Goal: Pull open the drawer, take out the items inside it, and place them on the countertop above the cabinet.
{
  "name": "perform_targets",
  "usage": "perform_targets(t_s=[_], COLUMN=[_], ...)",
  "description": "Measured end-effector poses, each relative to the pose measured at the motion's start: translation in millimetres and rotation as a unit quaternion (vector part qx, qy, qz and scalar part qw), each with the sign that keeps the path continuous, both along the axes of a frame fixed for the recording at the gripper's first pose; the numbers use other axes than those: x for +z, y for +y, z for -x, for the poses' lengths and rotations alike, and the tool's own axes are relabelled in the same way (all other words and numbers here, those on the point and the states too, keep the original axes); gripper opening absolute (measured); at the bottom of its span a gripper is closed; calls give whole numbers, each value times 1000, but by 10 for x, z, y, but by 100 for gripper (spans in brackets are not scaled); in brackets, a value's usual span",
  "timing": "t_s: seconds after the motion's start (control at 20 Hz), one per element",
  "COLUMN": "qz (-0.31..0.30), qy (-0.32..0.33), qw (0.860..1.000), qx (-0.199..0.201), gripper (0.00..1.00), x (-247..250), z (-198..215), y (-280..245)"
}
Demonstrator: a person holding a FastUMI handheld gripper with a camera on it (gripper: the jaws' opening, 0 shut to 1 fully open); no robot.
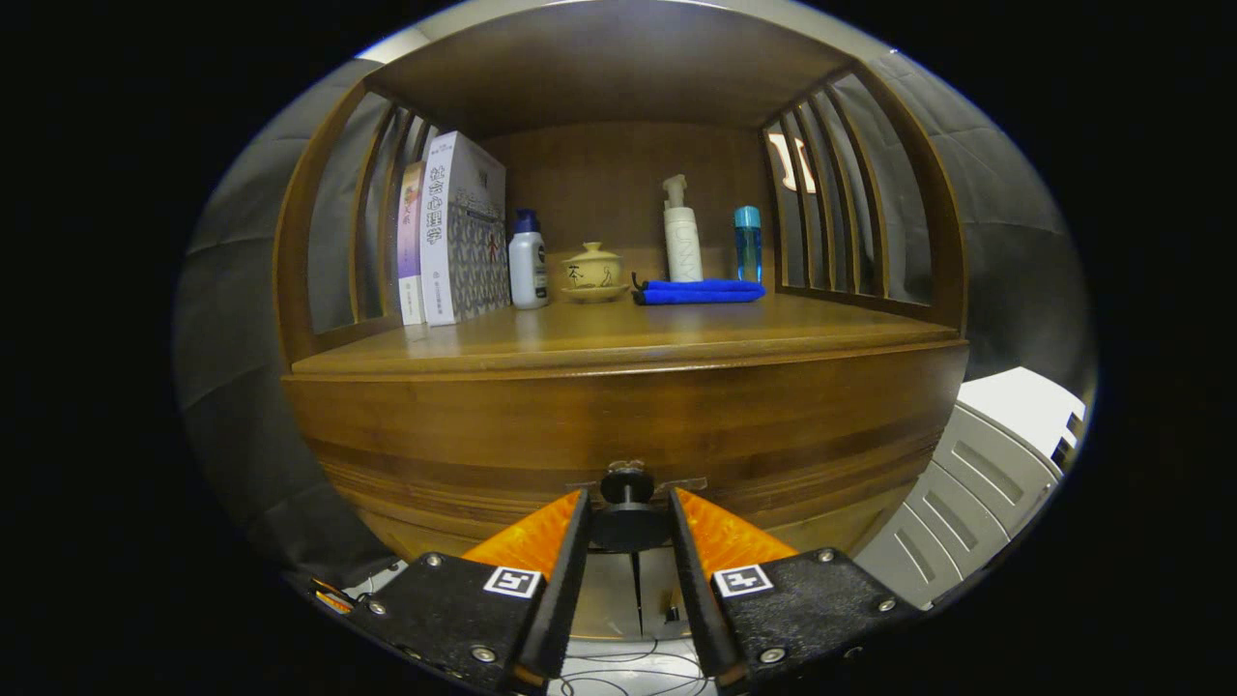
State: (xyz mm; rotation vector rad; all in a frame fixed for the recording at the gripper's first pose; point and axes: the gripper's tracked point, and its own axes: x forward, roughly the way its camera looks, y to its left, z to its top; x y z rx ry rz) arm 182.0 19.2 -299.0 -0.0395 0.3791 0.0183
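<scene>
- The gripper [628, 507] sits nearest the camera, its two fingers [570, 551] reaching forward with a dark round drawer knob [628, 486] between their tips.
- The jaws stand narrowly apart on either side of the knob and its round base; whether both fingers actually press on it cannot be told.
- The knob is mounted on the wooden drawer front [628, 425], which is flush with the cabinet, so the drawer is shut and its contents are hidden.
- Above the drawer front runs the countertop [618, 333], a smooth brown wooden surface inside an open-fronted shelf with slatted sides and a wooden roof.
- At the back of the countertop, well beyond the fingers, stand two upright books [454, 232], a white bottle with a dark cap [528, 261], a small lidded ceramic cup on a saucer [592, 271], a tall white pump bottle [682, 232] and a slim blue bottle [747, 242].
- A folded blue cloth [699, 291] lies in front of the pump bottle.
- Beside the cabinet stands a pale ribbed plastic unit [976, 483].
- Below the fingers, thin cables [618, 667] lie on a light floor.
</scene>
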Motion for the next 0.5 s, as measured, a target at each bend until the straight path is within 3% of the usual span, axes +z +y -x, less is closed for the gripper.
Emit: perform_targets(t_s=[0.5], qz=[16], qy=[2], qw=[1000], qx=[-4], gripper=[29], x=[-40], z=[157], y=[-44])
